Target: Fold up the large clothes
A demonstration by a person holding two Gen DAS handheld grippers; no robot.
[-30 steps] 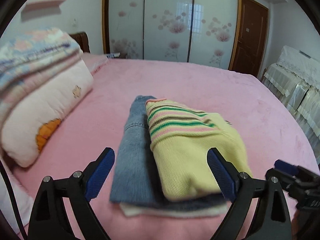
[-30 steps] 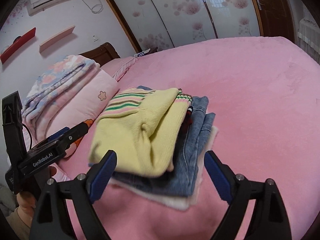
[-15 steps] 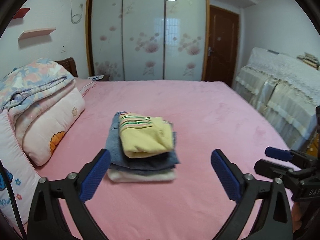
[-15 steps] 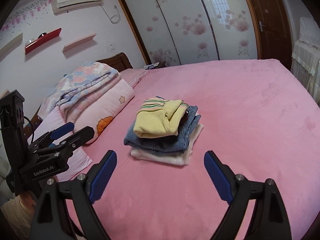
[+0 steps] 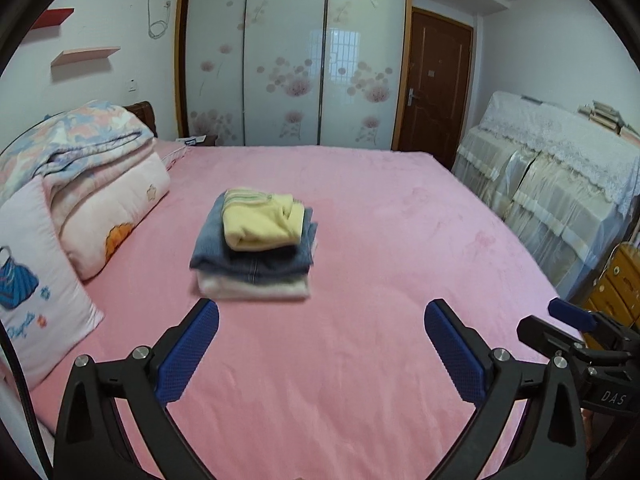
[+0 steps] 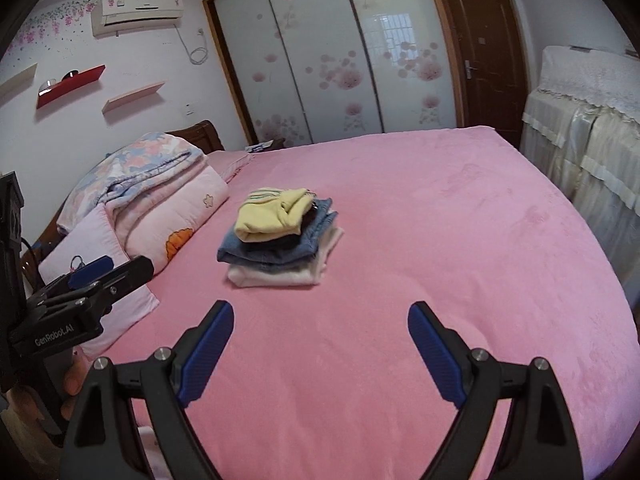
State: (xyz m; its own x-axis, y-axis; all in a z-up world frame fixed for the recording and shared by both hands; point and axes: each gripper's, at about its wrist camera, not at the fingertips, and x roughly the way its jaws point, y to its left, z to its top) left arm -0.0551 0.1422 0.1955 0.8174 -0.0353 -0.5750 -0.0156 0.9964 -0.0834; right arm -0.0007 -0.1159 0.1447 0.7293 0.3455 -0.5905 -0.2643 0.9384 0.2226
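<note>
A stack of three folded clothes lies on the pink bed (image 5: 360,360): a yellow striped sweater (image 5: 262,220) on top, blue jeans (image 5: 252,258) under it, a white garment (image 5: 256,288) at the bottom. The stack shows in the right wrist view too, with the sweater (image 6: 276,214) on top. My left gripper (image 5: 322,312) is open and empty, well short of the stack. My right gripper (image 6: 320,316) is open and empty, also back from the stack. Each gripper shows at the edge of the other's view.
Folded quilts (image 5: 92,168) and a pink pillow (image 5: 36,280) lie along the bed's left side. A cloth-covered cabinet (image 5: 560,184) stands to the right of the bed. A floral wardrobe (image 5: 292,60) and a brown door (image 5: 436,84) are behind.
Both grippers have drawn back from the stack, which now looks much smaller and farther. The stack itself stays in place.
</note>
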